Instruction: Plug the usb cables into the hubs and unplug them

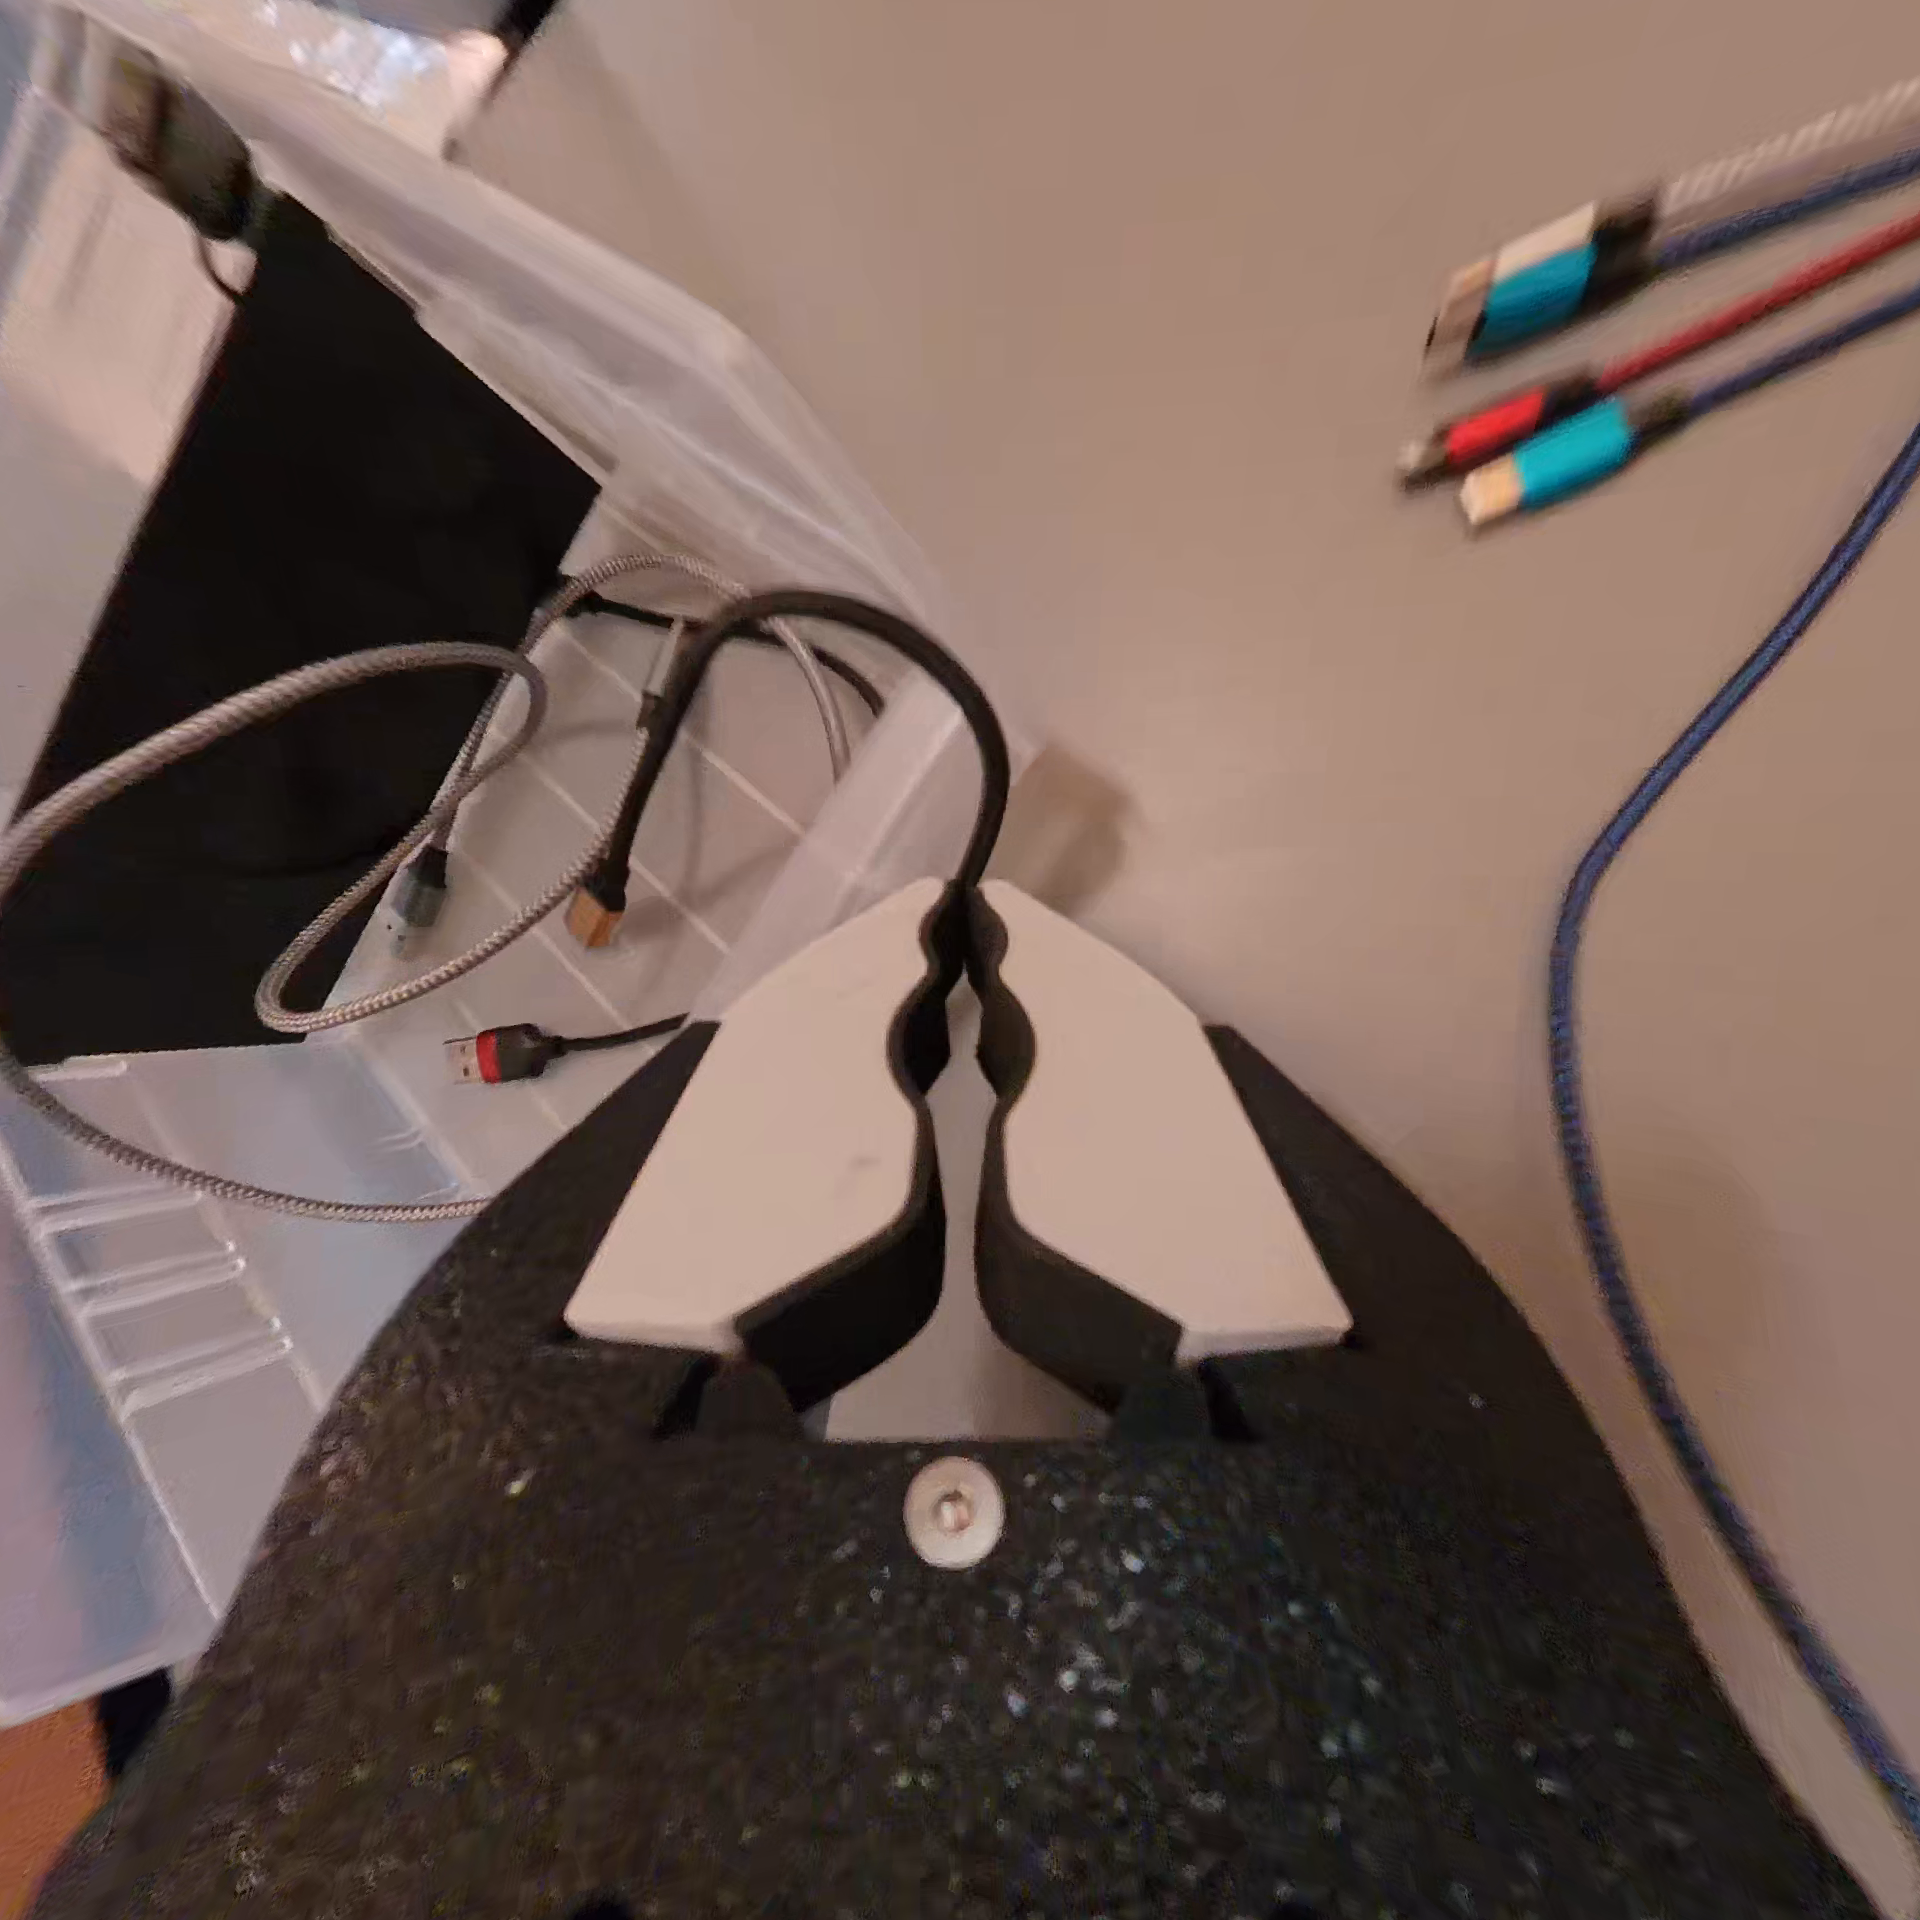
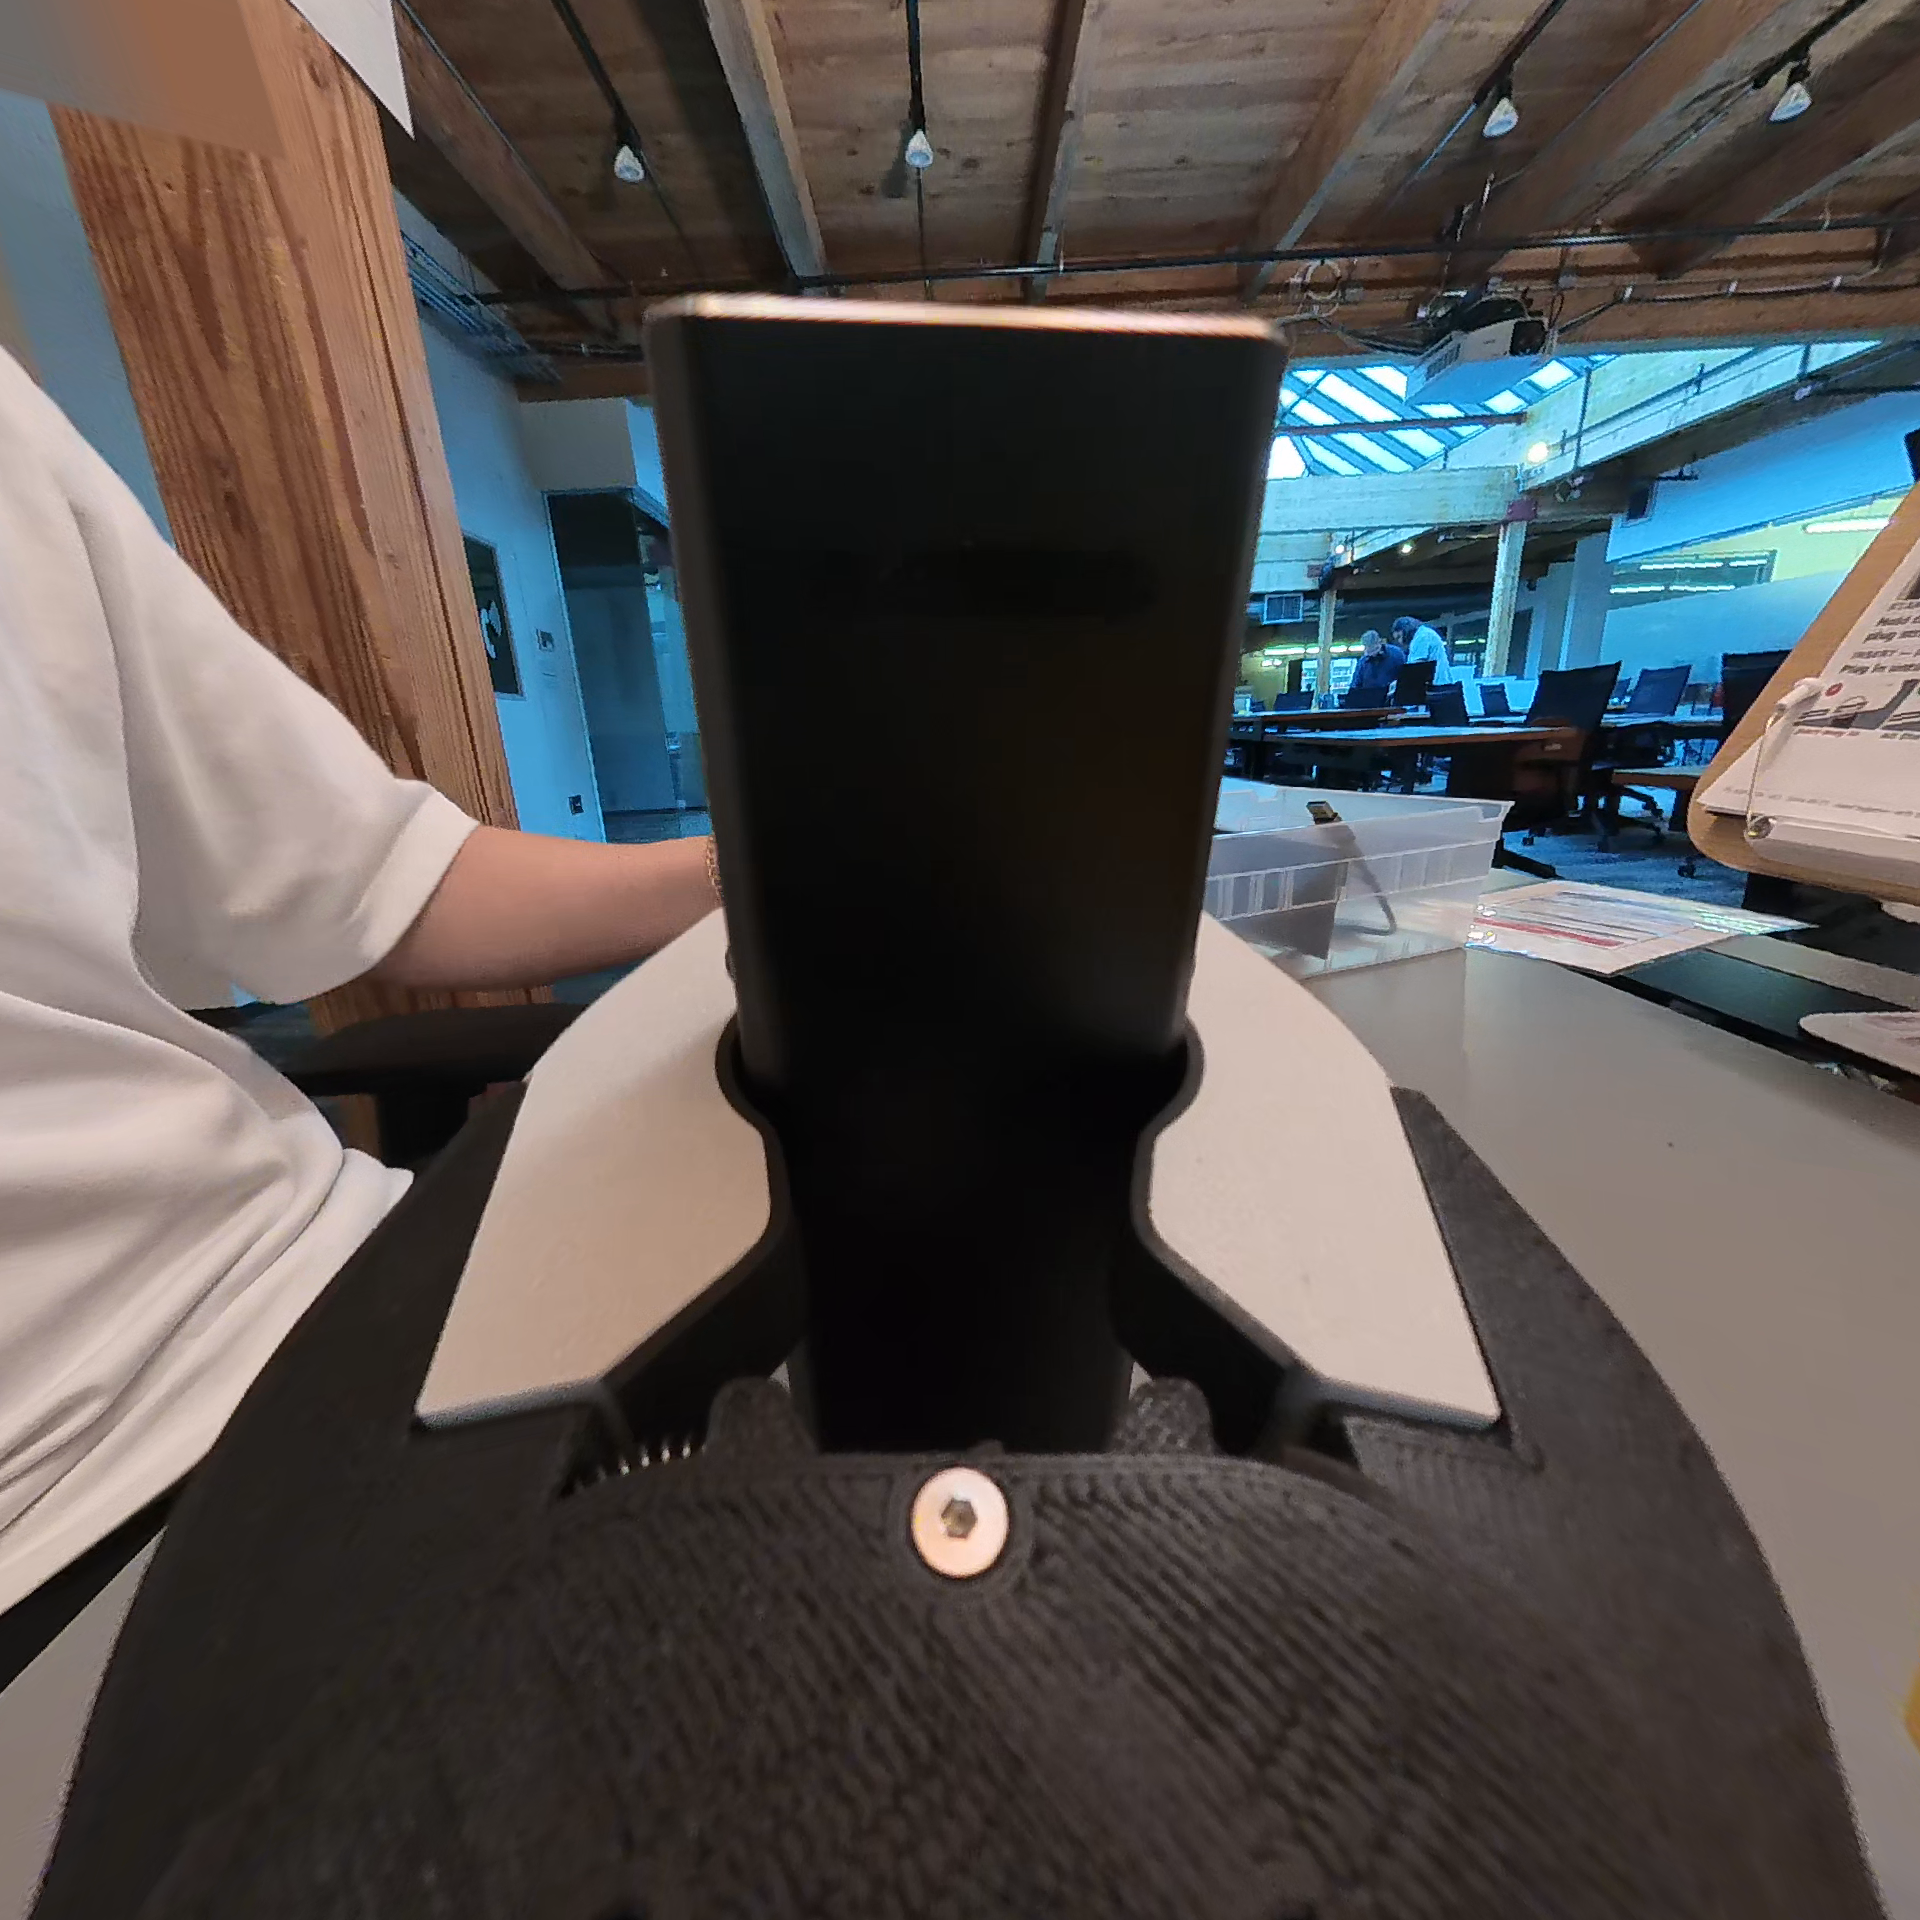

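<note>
In the left wrist view my left gripper (image 1: 966, 906) is shut on a black cable (image 1: 940, 670). The cable arcs up from the fingertips and down into a clear plastic bin (image 1: 665, 395), ending in a tan plug (image 1: 601, 923). The gripper is at the bin's near corner, over the grey table (image 1: 1299, 727). In the right wrist view my right gripper (image 2: 961, 987) is shut on a black rectangular hub (image 2: 966, 623), held upright and away from the table. The hub's ports do not show.
The bin also holds a grey braided cable (image 1: 312, 748) and a red-and-black USB plug (image 1: 488, 1060). Two teal plugs (image 1: 1527, 296) and a red plug (image 1: 1486, 436) with braided cables lie on the table at right. A person's white sleeve (image 2: 156, 831) is at left; a clipboard (image 2: 1829, 727) at right. My right fingertips sit around 35 cm from my left ones.
</note>
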